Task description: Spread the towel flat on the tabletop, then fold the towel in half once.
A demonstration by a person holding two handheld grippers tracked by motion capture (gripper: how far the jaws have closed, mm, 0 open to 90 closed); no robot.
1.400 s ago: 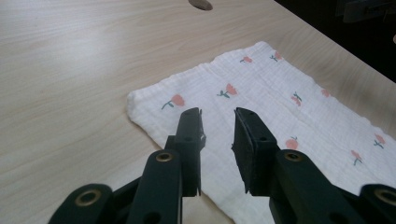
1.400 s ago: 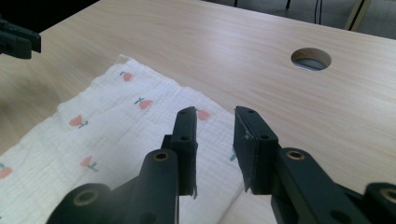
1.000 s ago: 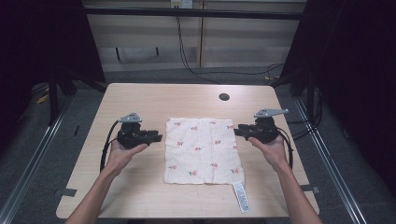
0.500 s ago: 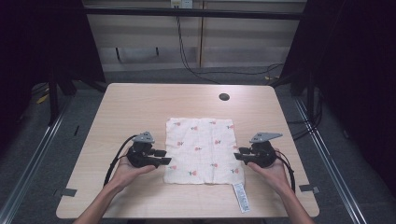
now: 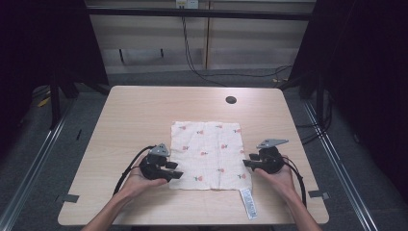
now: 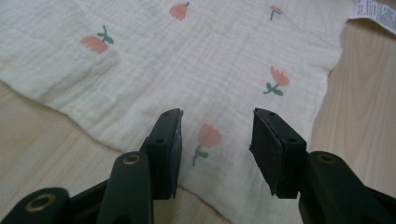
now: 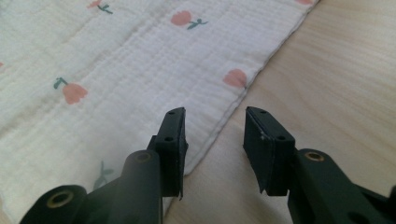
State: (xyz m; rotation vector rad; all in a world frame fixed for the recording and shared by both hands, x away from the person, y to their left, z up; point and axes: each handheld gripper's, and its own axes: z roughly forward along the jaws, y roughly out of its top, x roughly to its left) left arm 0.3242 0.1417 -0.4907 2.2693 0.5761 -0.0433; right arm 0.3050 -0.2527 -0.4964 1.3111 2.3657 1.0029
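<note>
A white cloth (image 5: 209,154) printed with pink tulips lies flat on the wooden table (image 5: 144,115), its white label (image 5: 248,203) trailing from the near right corner. My left gripper (image 5: 175,172) sits low at the cloth's near left corner. In the left gripper view the left gripper (image 6: 217,116) is open over the cloth (image 6: 224,60), its jaws just widened, nothing pinched. My right gripper (image 5: 247,164) rests at the near right edge. In the right gripper view the right gripper (image 7: 215,114) is open, also just widened, and the hem of the cloth (image 7: 116,79) runs between the jaws.
A dark round hole (image 5: 231,100) sits in the tabletop at the back right. Cables (image 5: 192,57) run along the floor behind the table. Bare wood lies to the left of the cloth and behind it. The table's near edge is close under both forearms.
Both hands came down and toward the near edge, ending at the cloth's two near corners. Both pairs of jaws stand wider apart than before.
</note>
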